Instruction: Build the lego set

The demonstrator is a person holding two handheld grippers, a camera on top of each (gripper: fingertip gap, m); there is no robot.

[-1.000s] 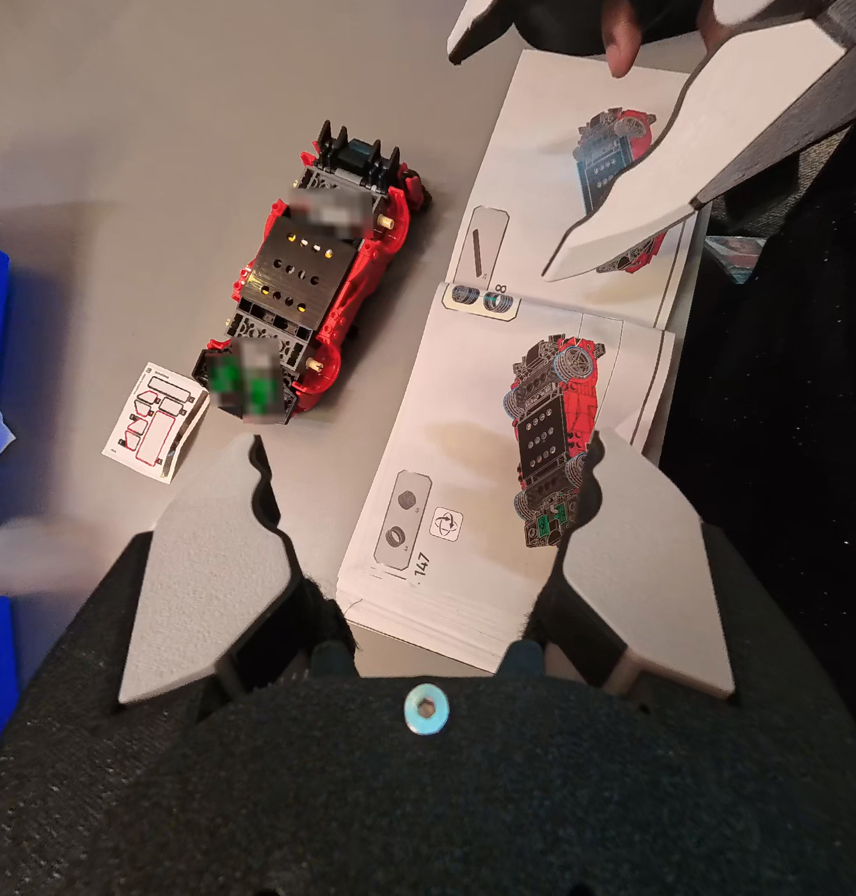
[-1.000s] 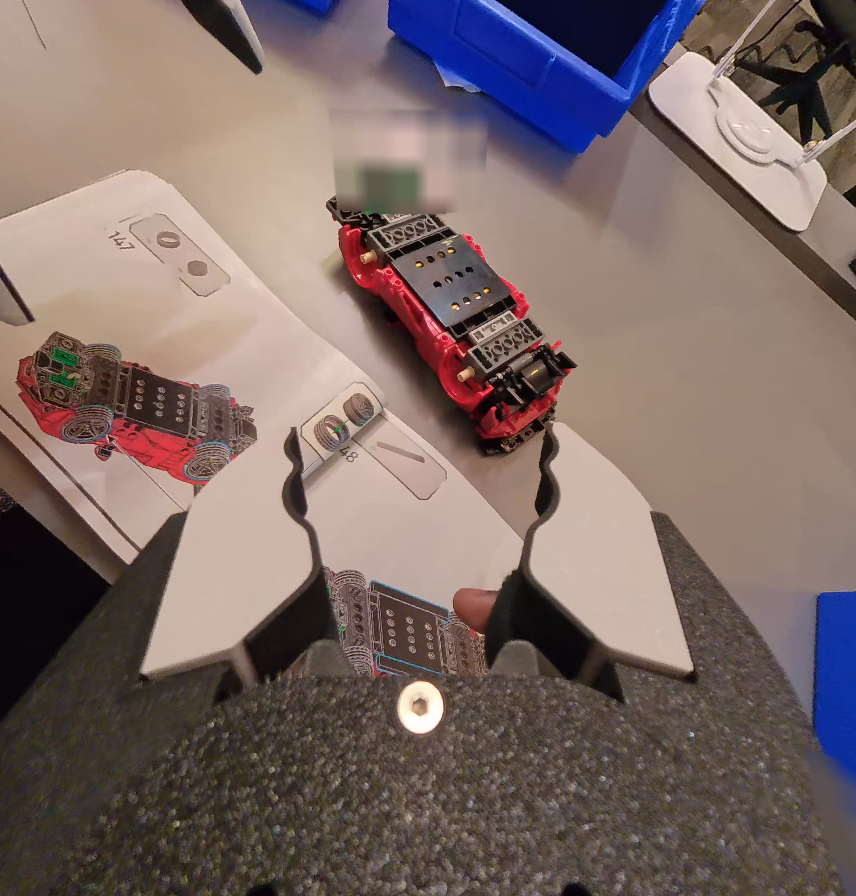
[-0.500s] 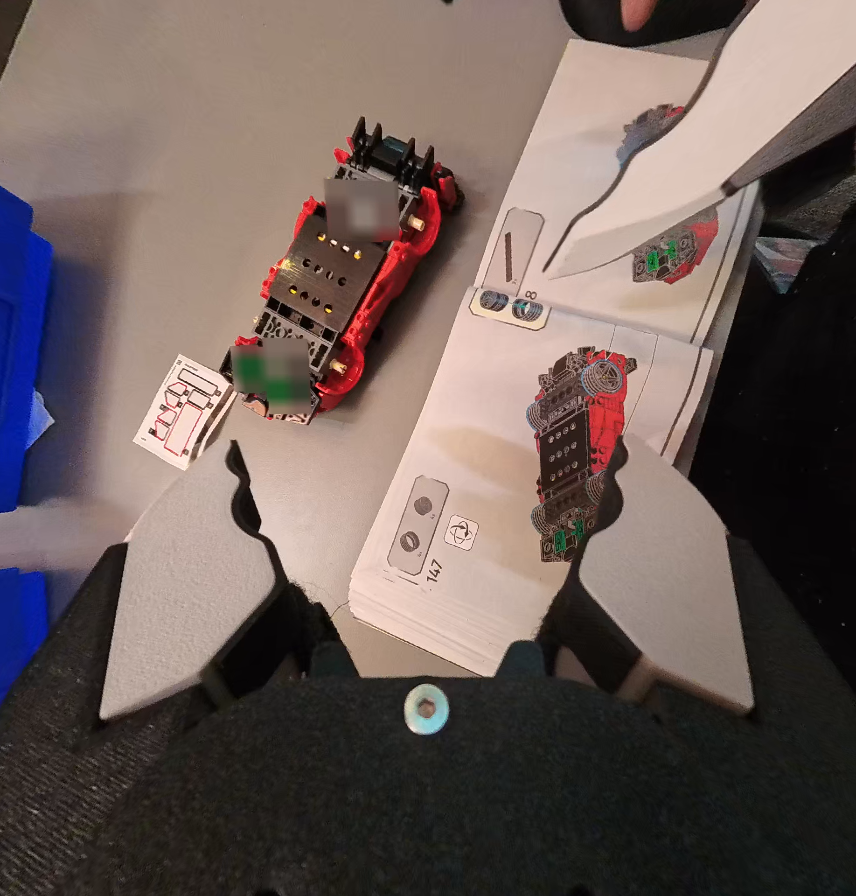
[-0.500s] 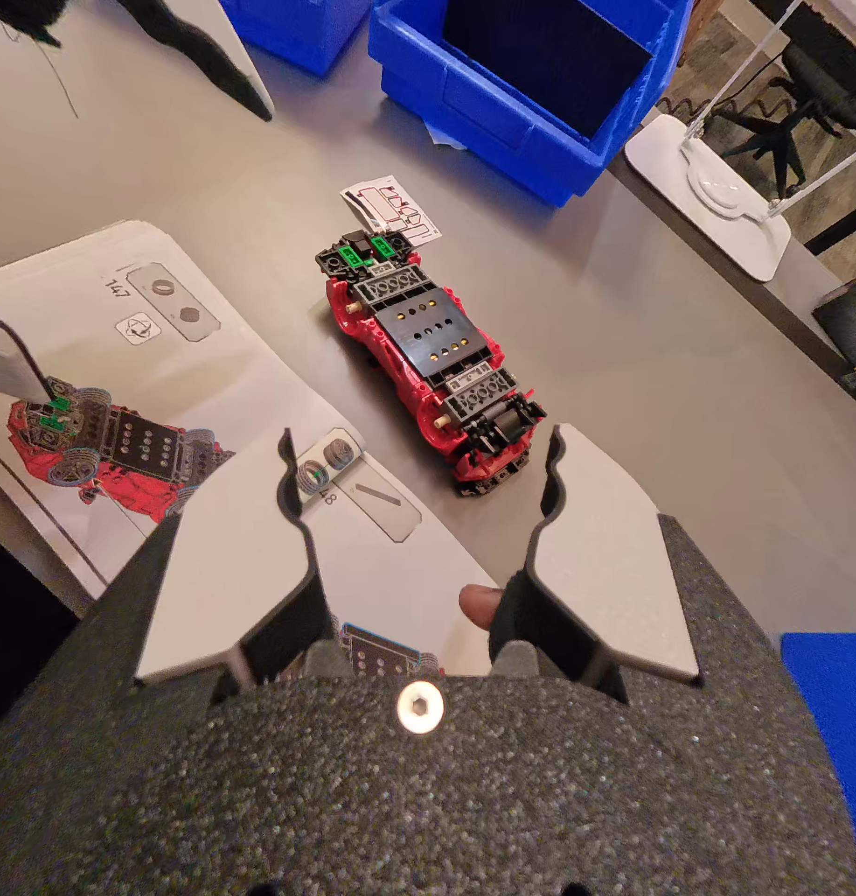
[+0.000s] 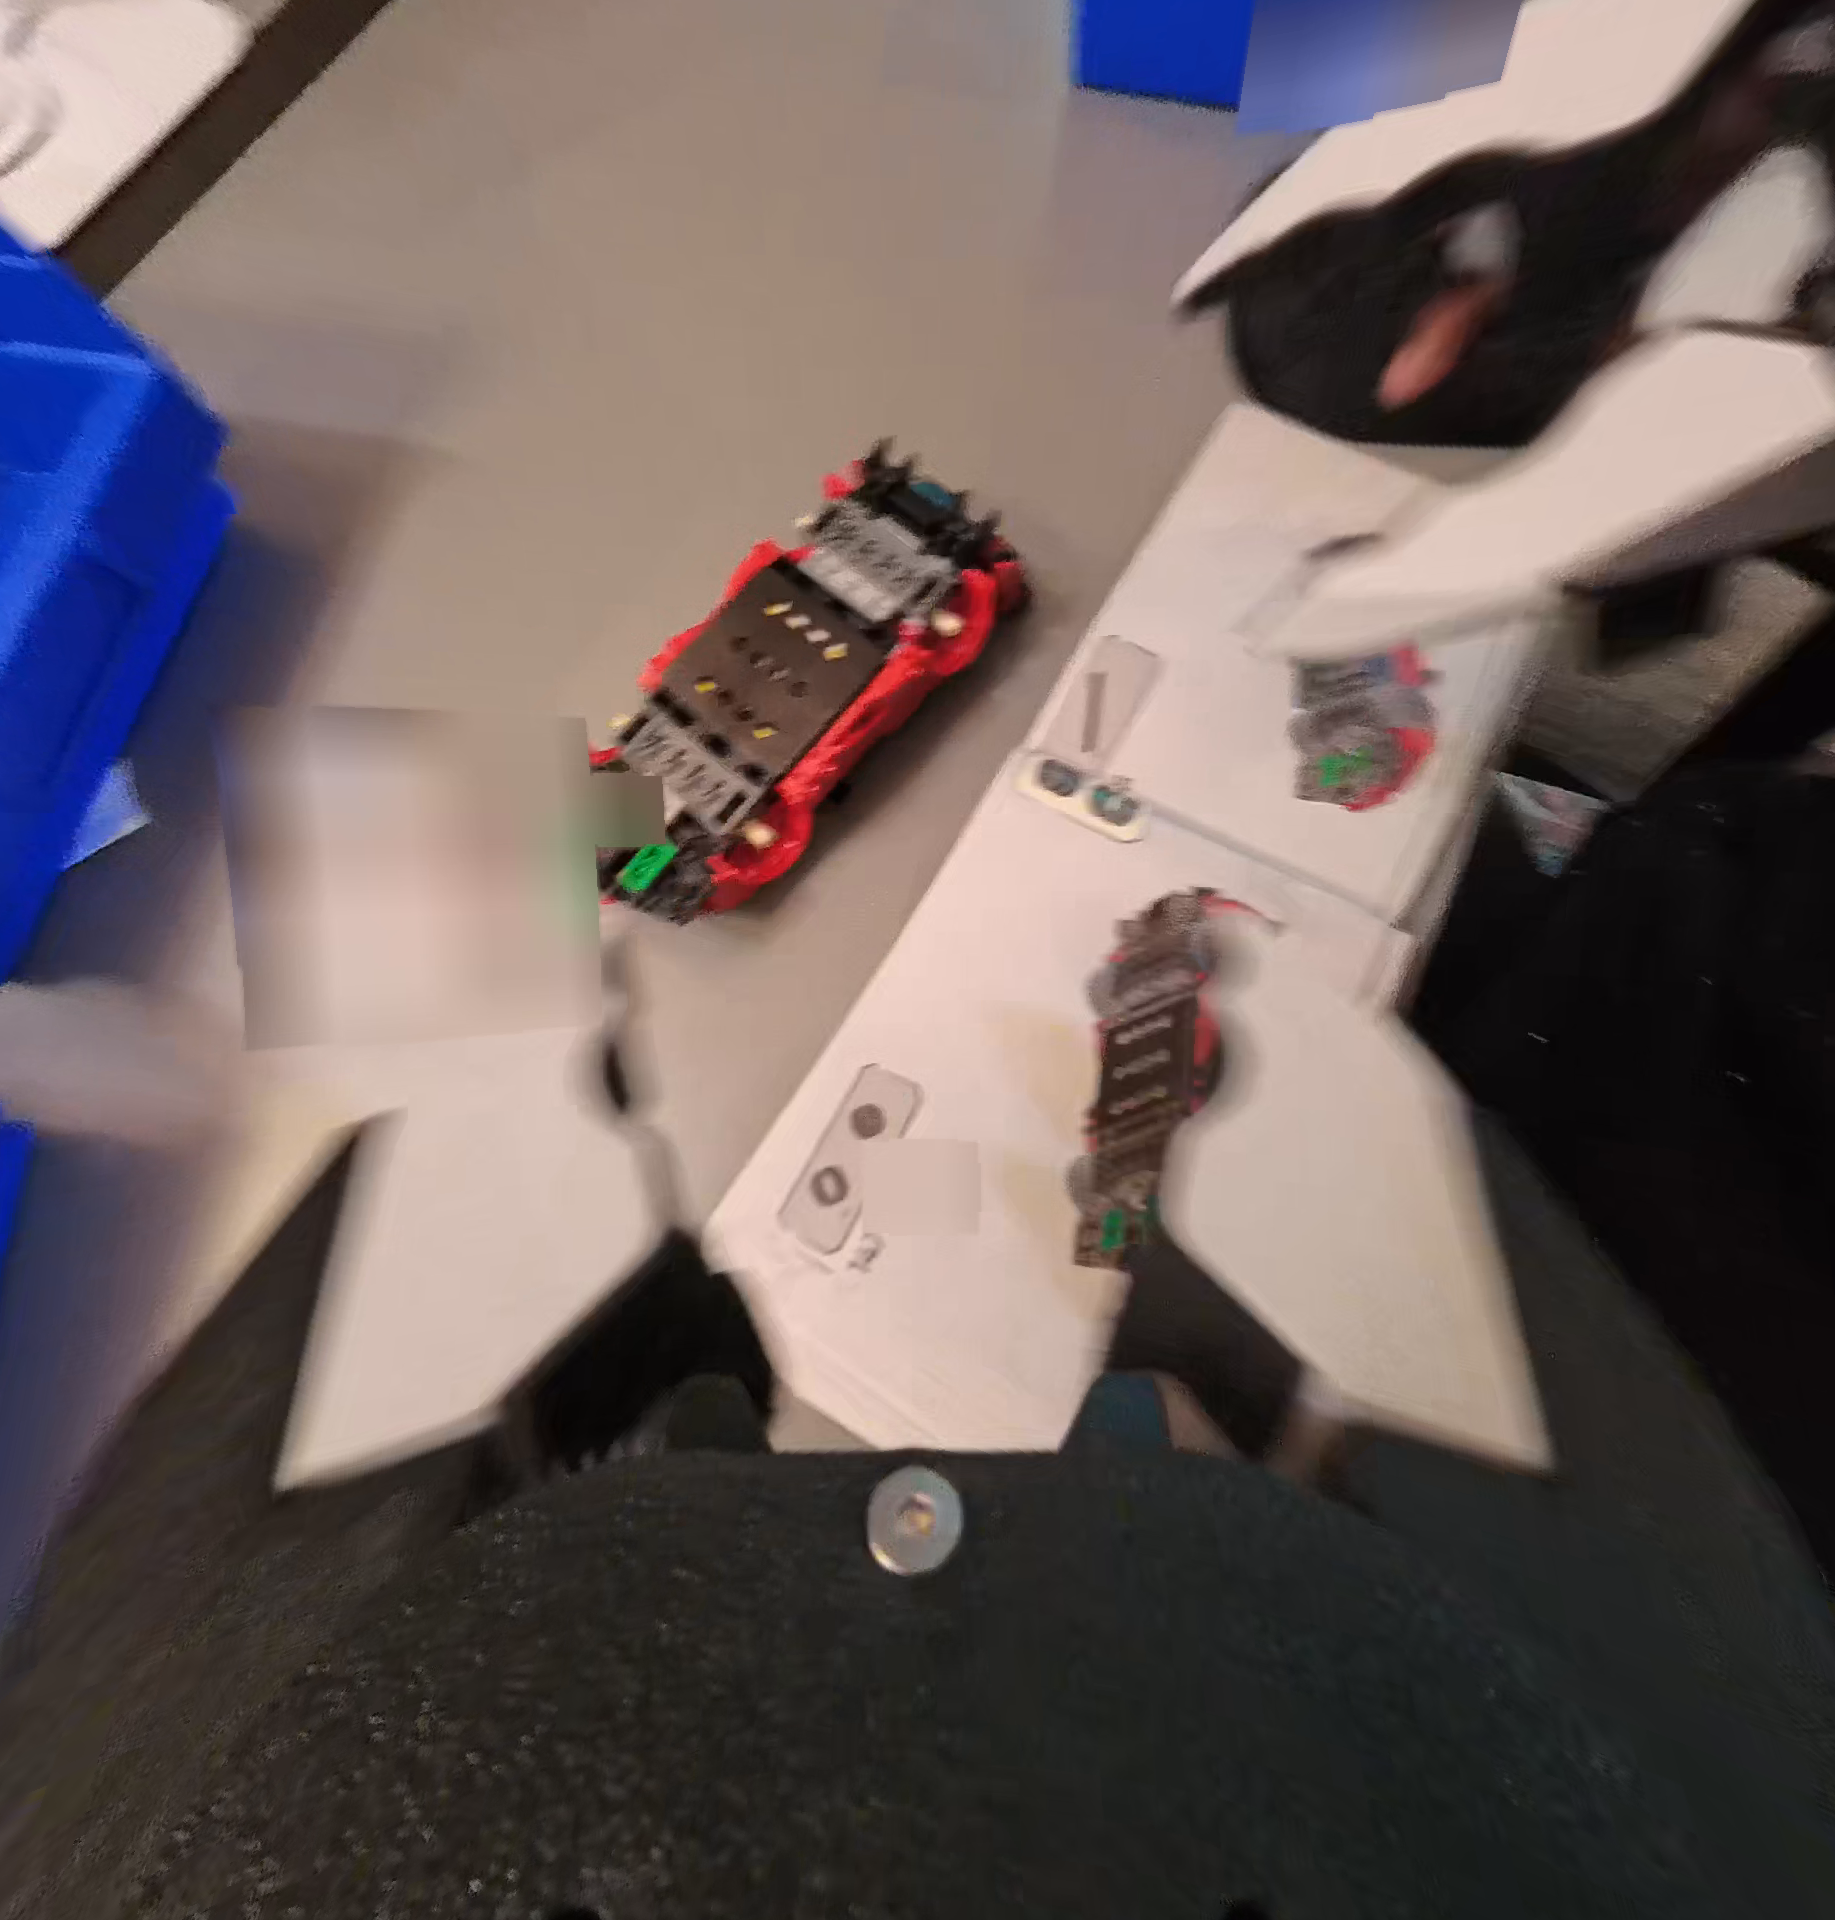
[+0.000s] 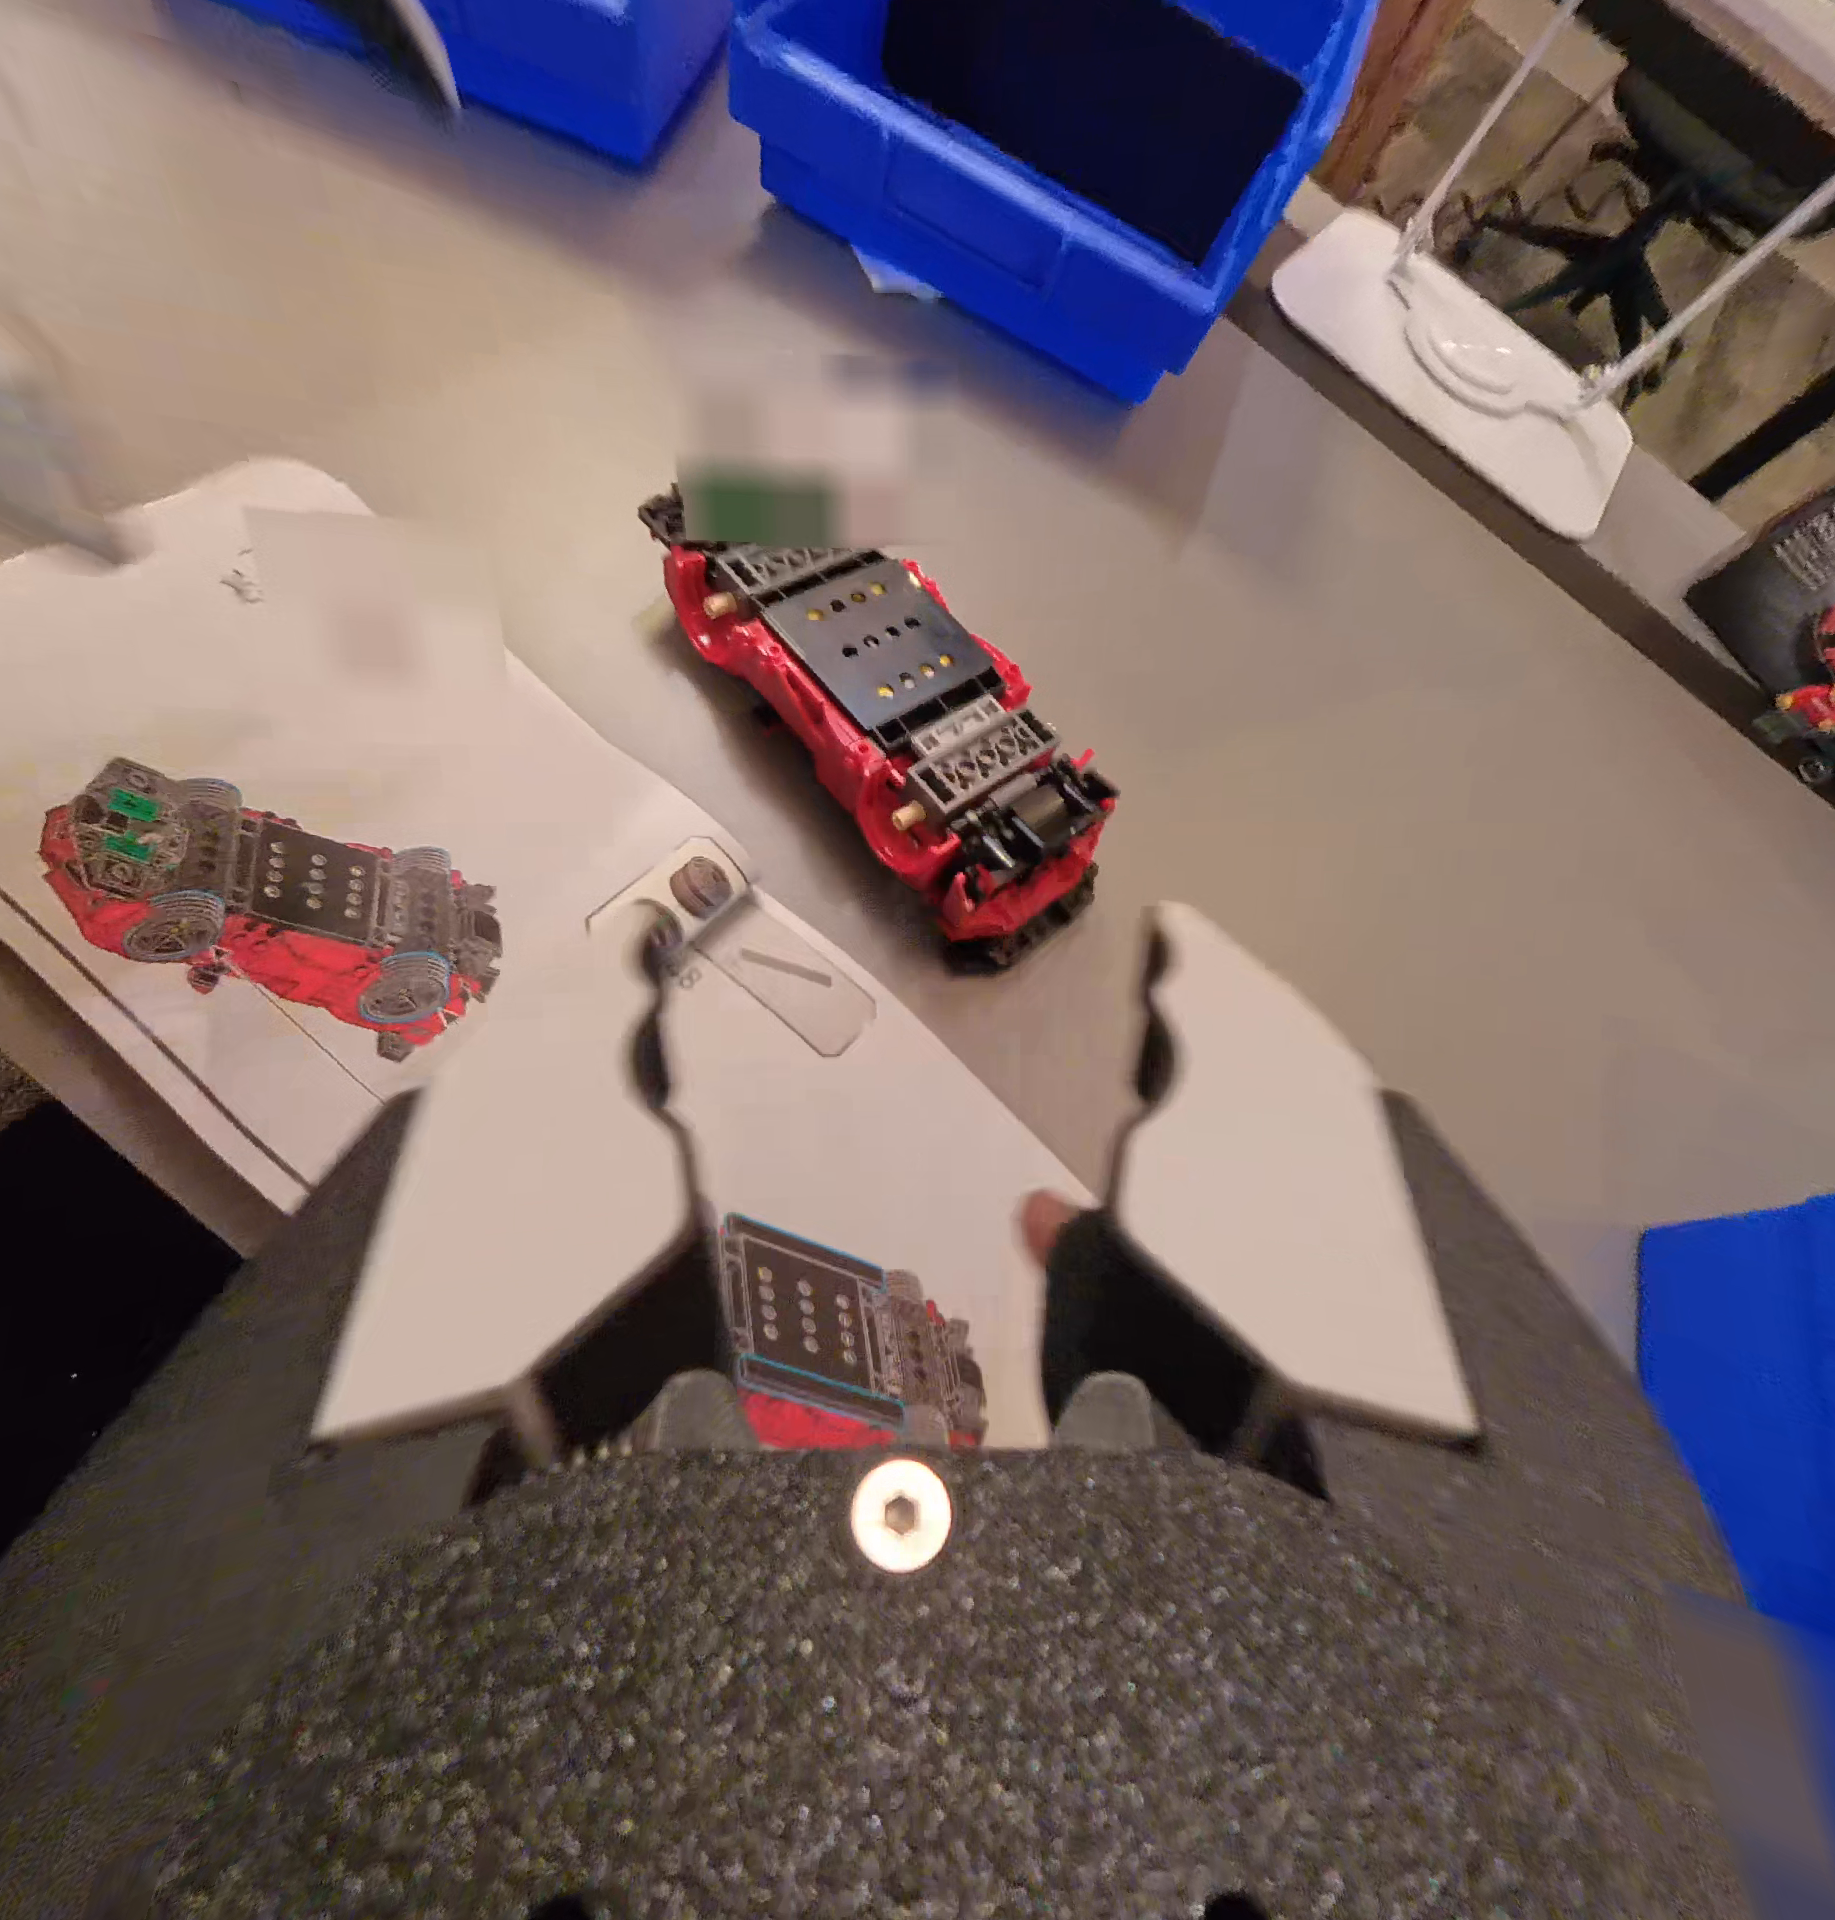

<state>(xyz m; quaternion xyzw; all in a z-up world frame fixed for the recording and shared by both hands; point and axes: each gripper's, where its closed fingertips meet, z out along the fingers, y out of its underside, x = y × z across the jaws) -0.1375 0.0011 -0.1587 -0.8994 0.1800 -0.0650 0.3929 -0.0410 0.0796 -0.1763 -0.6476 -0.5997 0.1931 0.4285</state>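
Lying belly-up on the grey desk (image 6: 1412, 987), the red lego car (image 6: 882, 748) stretches diagonally away just beyond the empty, spread right tongs (image 6: 897, 1039) (the nearer pair), while the left tongs (image 5: 913, 1049), also apart, hover over the instruction booklet (image 5: 1006, 997).

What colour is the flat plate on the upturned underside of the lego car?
Black, with small round holes, framed by red bodywork; the lego car shows it best in the right wrist view.

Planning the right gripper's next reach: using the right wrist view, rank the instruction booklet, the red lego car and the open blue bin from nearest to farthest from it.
1. Instruction booklet: directly beneath the open right gripper, spreading left.
2. Red lego car: on the table just ahead.
3. Open blue bin: far edge, beyond the car.
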